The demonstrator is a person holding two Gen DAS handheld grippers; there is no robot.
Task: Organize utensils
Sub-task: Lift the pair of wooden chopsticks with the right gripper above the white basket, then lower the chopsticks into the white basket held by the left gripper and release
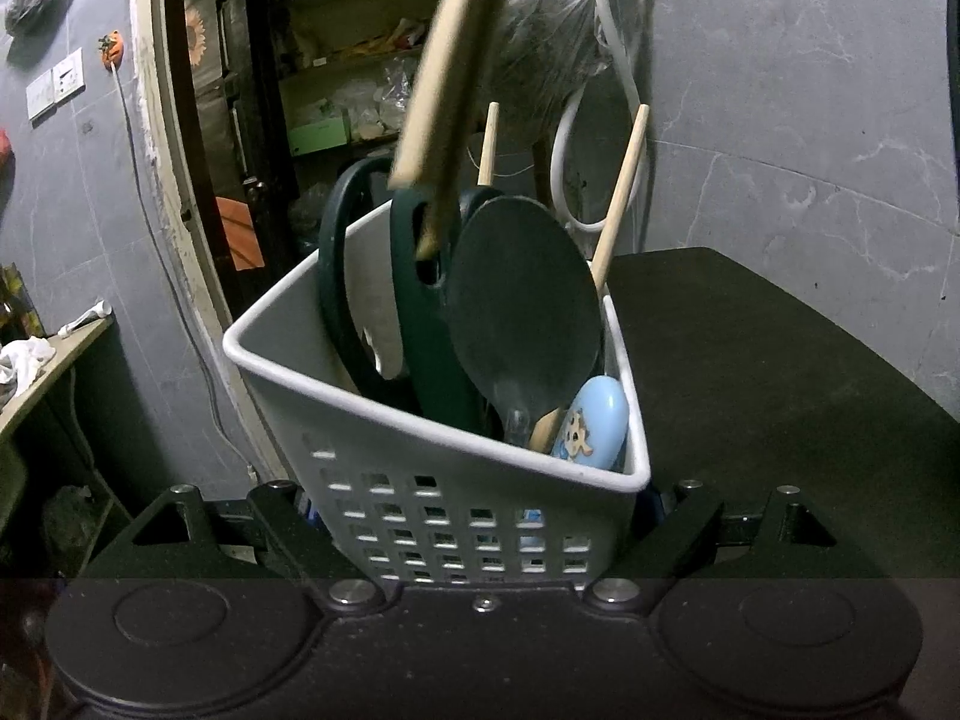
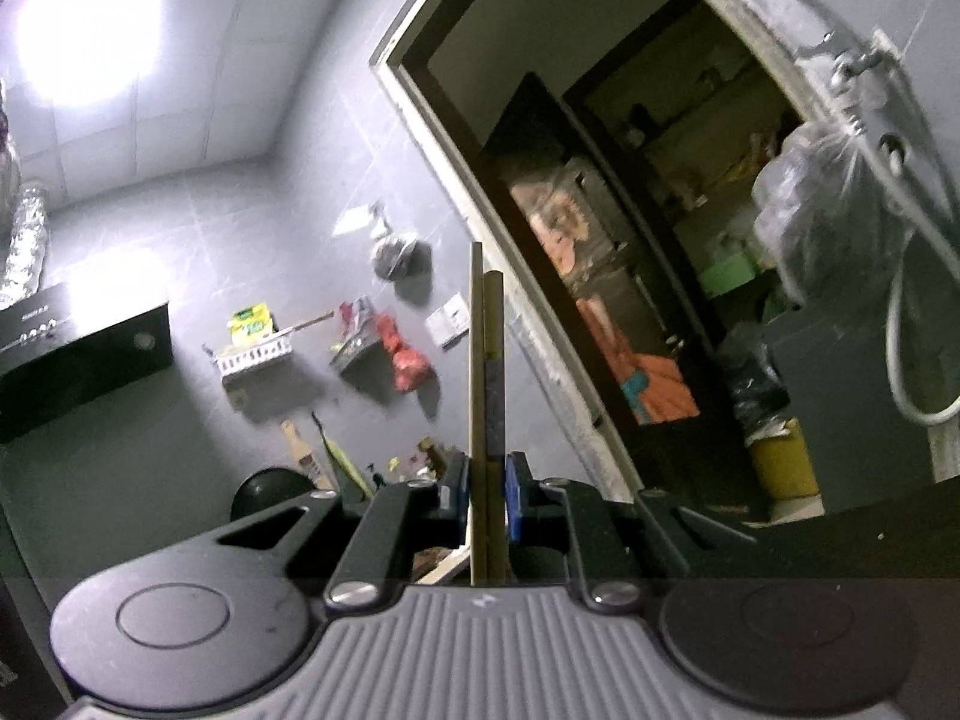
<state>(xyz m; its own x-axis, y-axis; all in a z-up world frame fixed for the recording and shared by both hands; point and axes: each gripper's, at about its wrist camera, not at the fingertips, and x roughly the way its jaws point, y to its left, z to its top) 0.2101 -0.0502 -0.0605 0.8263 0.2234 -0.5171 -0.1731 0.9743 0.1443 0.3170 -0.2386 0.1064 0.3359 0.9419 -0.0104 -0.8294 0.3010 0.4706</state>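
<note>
Left wrist, blurred chopsticks point(image 1: 450, 78) perhaps, crossing basket point(image 1: 336, 354)

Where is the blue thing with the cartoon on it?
In the left wrist view, the blue cartoon piece sits in the white basket's right corner, beside the black rice paddle.

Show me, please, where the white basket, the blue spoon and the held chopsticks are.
white basket point(image 1: 420, 516): left wrist view, perforated front wall.
blue spoon point(image 1: 591, 420): left wrist view, printed bowl.
chopsticks point(image 2: 487, 396): right wrist view, shafts above the fingers.
</note>
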